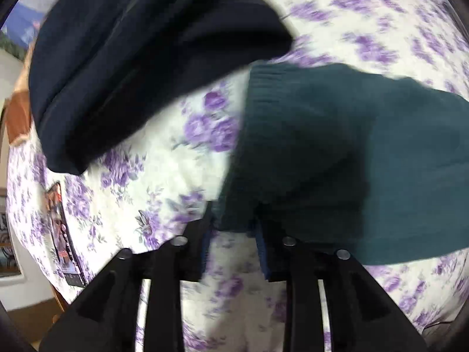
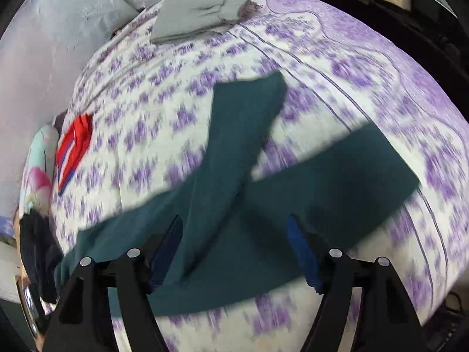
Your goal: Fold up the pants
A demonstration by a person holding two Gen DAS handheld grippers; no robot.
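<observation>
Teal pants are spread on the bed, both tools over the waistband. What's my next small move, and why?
Probably close the left tool on the teal pants: the waistband corner lies between its pads but looks ungripped. The right tool hangs open over the cloth.

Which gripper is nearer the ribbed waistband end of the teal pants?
Left. The left gripper has the teal pants' ribbed waistband edge between its jaws; the right gripper hovers over the crotch, further along.
</observation>
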